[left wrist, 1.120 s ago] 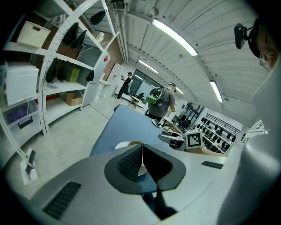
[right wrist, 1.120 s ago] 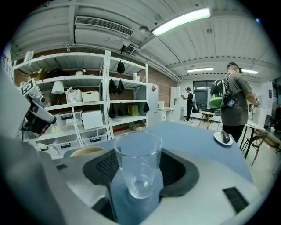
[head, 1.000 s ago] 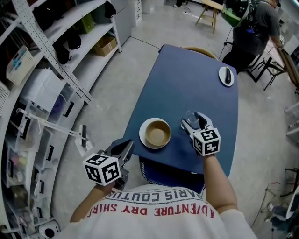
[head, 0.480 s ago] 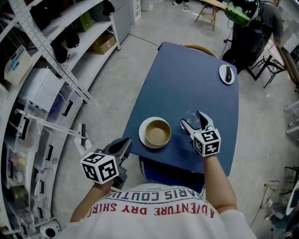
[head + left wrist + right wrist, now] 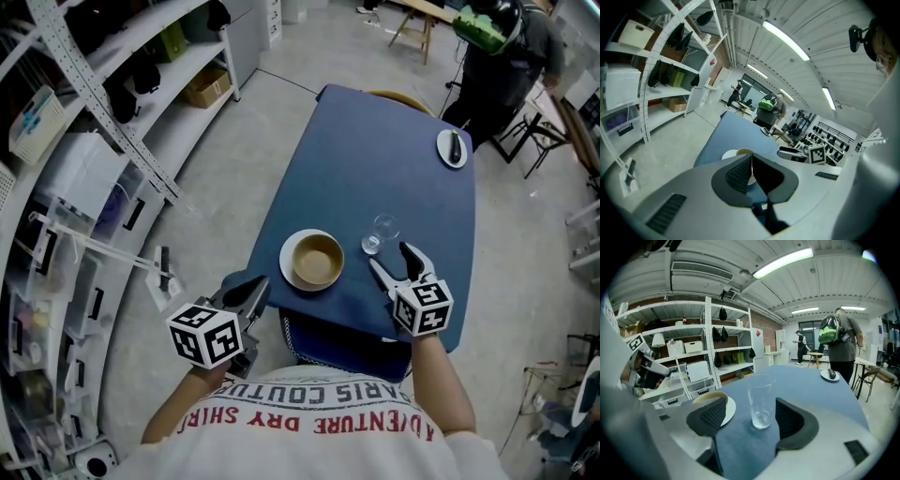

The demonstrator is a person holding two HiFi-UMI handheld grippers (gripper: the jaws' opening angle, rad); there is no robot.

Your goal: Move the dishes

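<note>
Drinking glass, clear, upright and empty, stands on the blue table near its front right part, just right of the bowl, which sits on a white plate. Right gripper: jaws spread wide, having just been opening; the glass lines up with the gap between them but stands just ahead of the tips, and neither pad touches it. Left gripper: jaws closed together on nothing, held off the near left edge of the table, pointing toward the bowl and plate. Small plate with a dark item on it lies at the far right corner, well apart from the rest. Step in hand, as judged: letting go of the glass and clearing it. Handling note: draw the spread jaws straight back along their own line, with no sideways swing, since a tall, light glass tips at the slightest clip from a pad; keep the jaws wide until the tips are well clear. Bowl and plate look the likely next item; take the pair level by the plate rim so the bowl does not slide.
</note>
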